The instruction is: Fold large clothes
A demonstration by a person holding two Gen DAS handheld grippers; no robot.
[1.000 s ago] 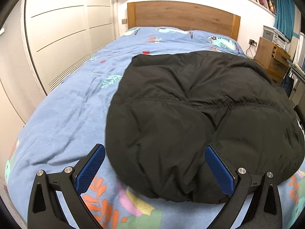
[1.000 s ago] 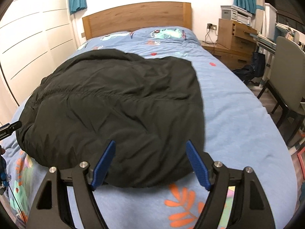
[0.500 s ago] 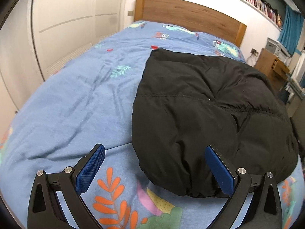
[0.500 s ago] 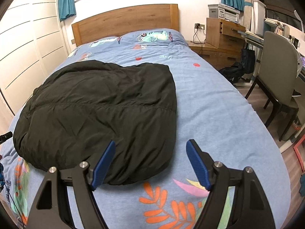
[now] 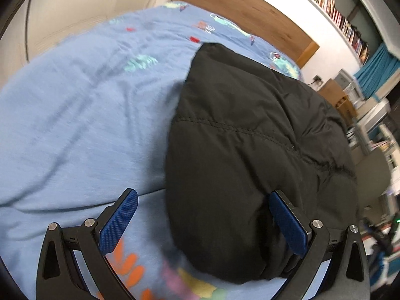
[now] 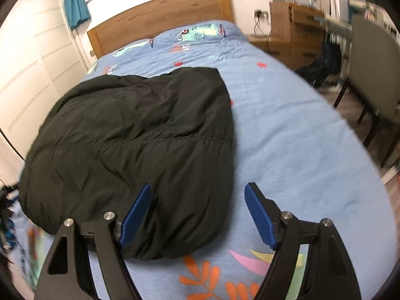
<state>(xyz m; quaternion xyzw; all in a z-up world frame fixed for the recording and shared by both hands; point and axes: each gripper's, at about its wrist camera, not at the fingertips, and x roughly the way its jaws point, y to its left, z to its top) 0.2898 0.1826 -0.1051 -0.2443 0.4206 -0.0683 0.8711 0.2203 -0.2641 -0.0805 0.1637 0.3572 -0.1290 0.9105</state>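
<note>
A large black padded jacket [image 5: 250, 150] lies folded in a bulky heap on the blue patterned bedspread [image 5: 75, 125]. It also shows in the right wrist view [image 6: 140, 145]. My left gripper [image 5: 202, 220] is open at the jacket's near left corner, its right finger against the fabric. My right gripper [image 6: 197, 212] is open at the jacket's near right corner, its left finger pressed into the fabric and its right finger over bare bedspread [image 6: 287, 150]. Neither gripper holds anything.
A wooden headboard [image 6: 160, 17] stands at the far end. White wardrobe doors [image 6: 32, 70] run along the left side. A wooden nightstand [image 6: 290, 25], a grey chair [image 6: 375, 75] and dark bags [image 6: 322, 67] stand right of the bed. Bookshelves [image 5: 330, 7] hang above.
Both grippers have come closer and lower to the jacket's near edge. The left has shifted to its left corner, the right to its right corner. Both views tilt and blur.
</note>
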